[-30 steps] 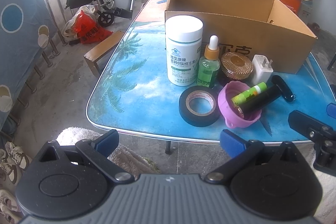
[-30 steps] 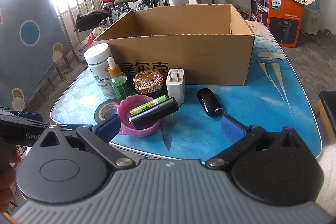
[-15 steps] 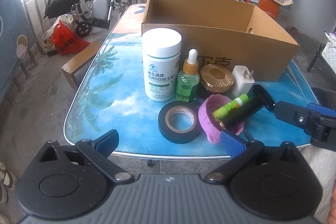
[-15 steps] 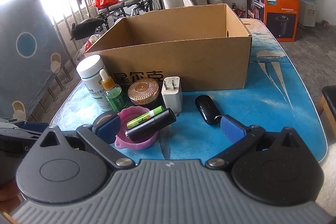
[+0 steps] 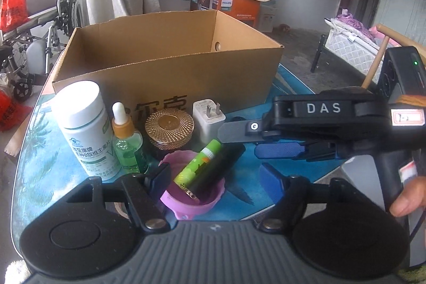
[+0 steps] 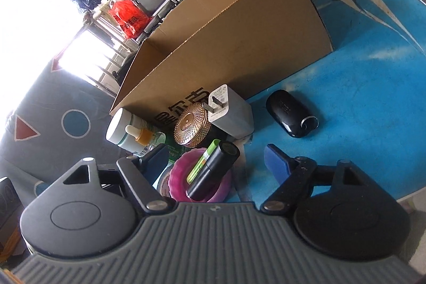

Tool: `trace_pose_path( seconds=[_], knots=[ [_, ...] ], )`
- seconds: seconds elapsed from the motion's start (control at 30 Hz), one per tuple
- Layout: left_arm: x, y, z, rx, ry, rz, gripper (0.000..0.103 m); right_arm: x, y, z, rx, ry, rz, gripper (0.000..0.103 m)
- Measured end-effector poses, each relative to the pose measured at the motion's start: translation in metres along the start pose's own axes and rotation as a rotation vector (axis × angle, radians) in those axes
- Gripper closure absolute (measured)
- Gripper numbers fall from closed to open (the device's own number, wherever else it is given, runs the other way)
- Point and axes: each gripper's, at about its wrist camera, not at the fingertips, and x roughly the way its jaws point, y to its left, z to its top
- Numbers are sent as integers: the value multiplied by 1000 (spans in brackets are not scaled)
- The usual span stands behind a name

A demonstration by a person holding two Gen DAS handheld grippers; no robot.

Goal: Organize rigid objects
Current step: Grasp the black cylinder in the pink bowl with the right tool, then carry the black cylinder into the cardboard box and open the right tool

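The left gripper is hovering low over the near edge of the blue bench, its fingers partly apart and closing, straddling a purple cup without pressing on it. A green lip balm tube and a black cylinder are leaning out of that cup side by side. Behind the cup, a white supplement bottle, a green dropper bottle, a gold-lidded jar and a white plug adapter are standing in a row, close against the front wall of an open cardboard box.

The right gripper is reaching in from the right, rolled to one side, with its fingers also partly apart and closing on nothing; the cup and its two tubes are lying between them in the right wrist view, untouched. A black oval case with a small ring is sitting alone on the bench to the right of the adapter, clear of the box. A hand is gripping the right gripper's handle
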Motion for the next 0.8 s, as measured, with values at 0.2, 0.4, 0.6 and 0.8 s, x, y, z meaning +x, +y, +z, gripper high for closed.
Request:
trace_pose_path(
  seconds=[0.2,0.4,0.6,0.8],
  knots=[
    [14,-6,-6,22,50,-11,59,24,-12,0,59,32,48,53],
    [21,-9,-6,48,67,18,62,28,-12,-3,76,39,63,75],
    [28,-17,-3,101,70,51,61,14,4,-7,-2,10,62,79],
    [23,-22,-5,148,39,101,73,10,33,-13,-147,-4,33,82]
  ],
)
